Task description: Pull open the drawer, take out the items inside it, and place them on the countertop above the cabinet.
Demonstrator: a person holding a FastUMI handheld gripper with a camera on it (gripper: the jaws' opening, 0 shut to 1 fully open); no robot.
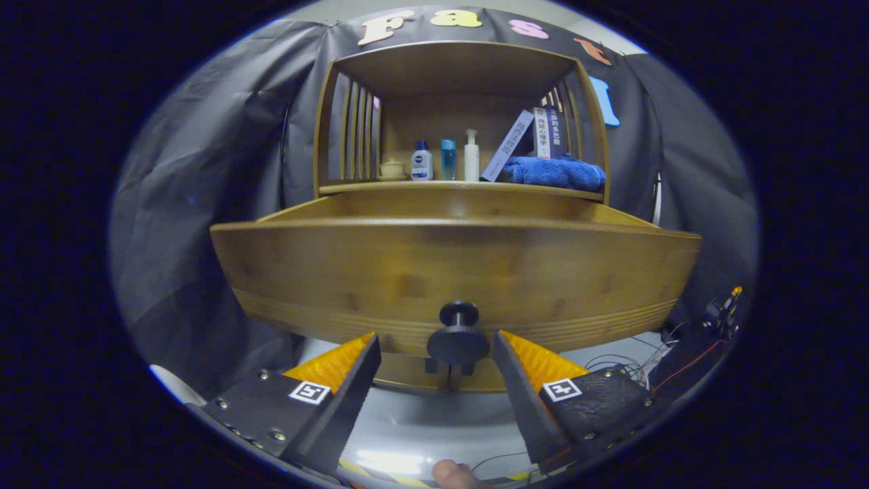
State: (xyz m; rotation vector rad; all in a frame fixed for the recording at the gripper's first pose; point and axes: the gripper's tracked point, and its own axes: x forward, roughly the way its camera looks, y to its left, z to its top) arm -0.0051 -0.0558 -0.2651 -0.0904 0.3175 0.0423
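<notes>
- Drawer [455, 272]: pulled out from the cabinet toward the camera; its front panel stands well forward of the cabinet face and both side walls are visible running back. Judged: the opening step is done or nearly so.
- Knob [458, 336]: dark, round, mounted low on the centre of the drawer front. It sits between the two tool fingers, level with their tips.
- Tool [436, 348]: fingers spread wide, one on each side of the knob, with a visible gap on both sides. Neither finger presses on the knob; the tool holds nothing.
- Drawer contents: hidden behind the front panel from this low angle. What the items are and how many cannot be told.
- Surface [380, 189] above the drawer: already carries a small pot [392, 168], three bottles [447, 160], leaning books [536, 136] and a blue towel [553, 172]. Bare board remains at the left, beside the pot, and along the front edge.
- Remaining, as judged: all removal and placing is still to do. The tool must rise over the front panel, reach down into the drawer, then carry each item up to the surface.
- Obstructions: the tall drawer front blocks a straight reach in. The roof and slatted sides of the shelf unit limit the approach to the surface. The crowded right half leaves little room there.
- Surroundings: loose cables [631, 367] lie on the floor at the right, below the drawer. A fingertip [453, 475] of the person shows beneath the tool.
</notes>
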